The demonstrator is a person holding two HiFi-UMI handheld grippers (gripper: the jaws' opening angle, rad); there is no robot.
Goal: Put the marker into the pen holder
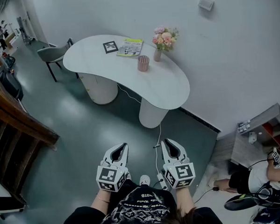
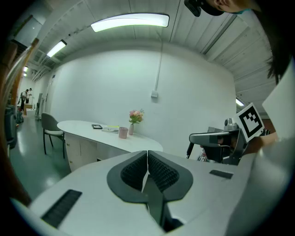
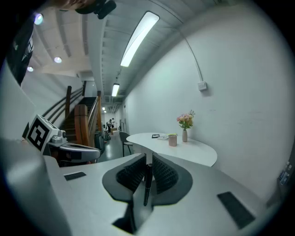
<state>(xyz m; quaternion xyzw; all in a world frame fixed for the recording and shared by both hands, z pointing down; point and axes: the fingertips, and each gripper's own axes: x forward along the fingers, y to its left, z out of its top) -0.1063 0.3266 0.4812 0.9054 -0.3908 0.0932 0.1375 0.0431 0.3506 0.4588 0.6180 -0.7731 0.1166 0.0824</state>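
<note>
A pink pen holder (image 1: 143, 63) stands on the white curved table (image 1: 167, 91), far ahead of both grippers; it also shows small in the left gripper view (image 2: 123, 132) and the right gripper view (image 3: 173, 140). My right gripper (image 1: 169, 143) is shut on a dark marker (image 3: 146, 182) that lies lengthwise between its jaws, pale end forward. My left gripper (image 1: 119, 147) is held beside it at the same height, jaws shut with nothing between them (image 2: 147, 156). Both are low in the head view, close to the person's body, over the floor.
On the table are a vase of flowers (image 1: 159, 51), a magazine (image 1: 130, 47) and a square marker tile (image 1: 110, 47). A grey chair (image 1: 52, 54) stands at its far end. A wooden stair rail (image 1: 18, 120) runs left. A cable (image 1: 157, 148) crosses the floor; a person (image 1: 260, 178) sits lower right.
</note>
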